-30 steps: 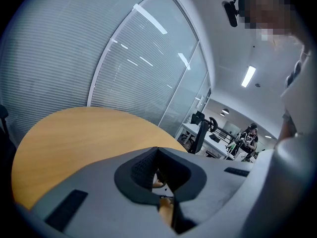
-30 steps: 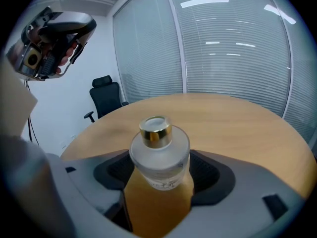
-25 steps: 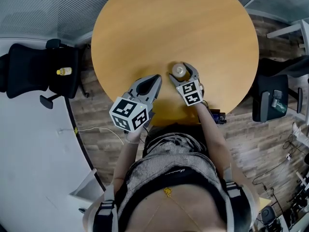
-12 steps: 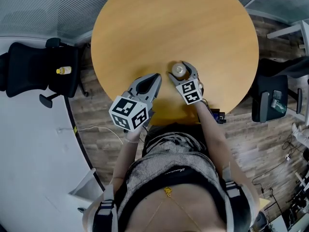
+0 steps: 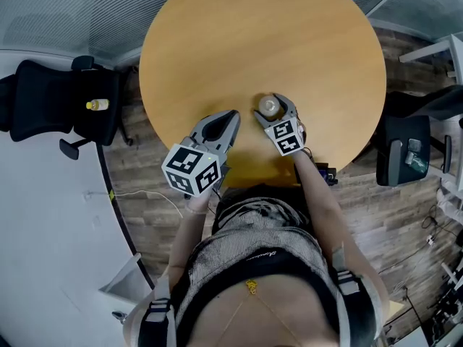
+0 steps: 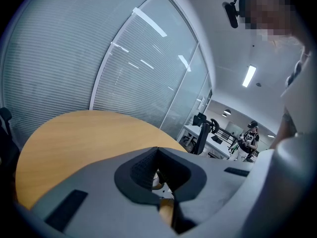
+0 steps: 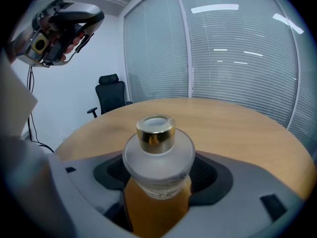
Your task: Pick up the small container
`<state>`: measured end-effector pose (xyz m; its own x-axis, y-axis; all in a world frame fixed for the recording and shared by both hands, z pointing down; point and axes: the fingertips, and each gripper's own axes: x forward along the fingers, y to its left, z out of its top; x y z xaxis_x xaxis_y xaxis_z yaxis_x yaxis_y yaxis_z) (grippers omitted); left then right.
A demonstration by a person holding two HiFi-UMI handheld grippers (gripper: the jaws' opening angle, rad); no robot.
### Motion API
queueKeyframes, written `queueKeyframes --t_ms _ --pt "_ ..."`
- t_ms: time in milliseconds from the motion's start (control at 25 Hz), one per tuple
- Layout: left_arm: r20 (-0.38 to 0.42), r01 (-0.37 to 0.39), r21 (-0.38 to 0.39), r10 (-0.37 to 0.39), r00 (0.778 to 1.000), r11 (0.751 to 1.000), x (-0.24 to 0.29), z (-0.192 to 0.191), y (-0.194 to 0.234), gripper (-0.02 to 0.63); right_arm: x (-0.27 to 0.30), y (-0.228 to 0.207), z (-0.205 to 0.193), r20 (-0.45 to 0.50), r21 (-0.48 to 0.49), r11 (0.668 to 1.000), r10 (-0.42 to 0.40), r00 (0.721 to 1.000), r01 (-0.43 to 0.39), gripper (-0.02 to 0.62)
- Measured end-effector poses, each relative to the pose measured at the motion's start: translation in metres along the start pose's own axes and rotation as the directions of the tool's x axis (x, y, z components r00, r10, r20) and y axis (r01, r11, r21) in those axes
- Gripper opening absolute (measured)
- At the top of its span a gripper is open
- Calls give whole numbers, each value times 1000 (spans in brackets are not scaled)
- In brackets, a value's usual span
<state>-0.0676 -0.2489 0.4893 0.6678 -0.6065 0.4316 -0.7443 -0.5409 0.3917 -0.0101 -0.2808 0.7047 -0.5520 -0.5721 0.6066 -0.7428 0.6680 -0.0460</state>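
- Hardly anything has moved over the last second: your right hand-held gripper sits at the same spot, low of centre in the head view, with the container between its jaws as before.
- You are at the grasp step. The container stands upright near the tabletop's near edge, and I judge it not yet lifted, though no view shows its base clearly.
- Right hand-held gripper: its jaws are part-way apart, one on each side of the frosted body under the gold cap. In the right gripper view the pads seem to lie against both sides, so it looks closed onto the container as far as the body allows.
- Left hand-held gripper: its jaws meet at the tips with nothing between them. It hangs at lower left of the container, apart from it and off the tabletop.
- Next move, as I judge it: keep your squeeze firm and even, then raise the right hand straight up. The glass looks smooth and the shoulder is wider than the body, so tilting could let it slip.
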Motion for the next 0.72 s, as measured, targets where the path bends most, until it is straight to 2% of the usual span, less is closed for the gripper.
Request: queueKeyframes --t_ms 120,480,720 --pt "6 -4 0 4 1000 1000 -3 1 0 5 -3 2 -1 -5 13 1000 9 1000 -9 337" --pt "21 2 8 -3 1000 1000 -7 2 -6 5 -23 12 11 20 -51 997 64 998 -63 337" --pt "31 14 11 -14 999 1000 -10 1 -15 5 -42 10 22 49 -34 997 66 997 -64 337"
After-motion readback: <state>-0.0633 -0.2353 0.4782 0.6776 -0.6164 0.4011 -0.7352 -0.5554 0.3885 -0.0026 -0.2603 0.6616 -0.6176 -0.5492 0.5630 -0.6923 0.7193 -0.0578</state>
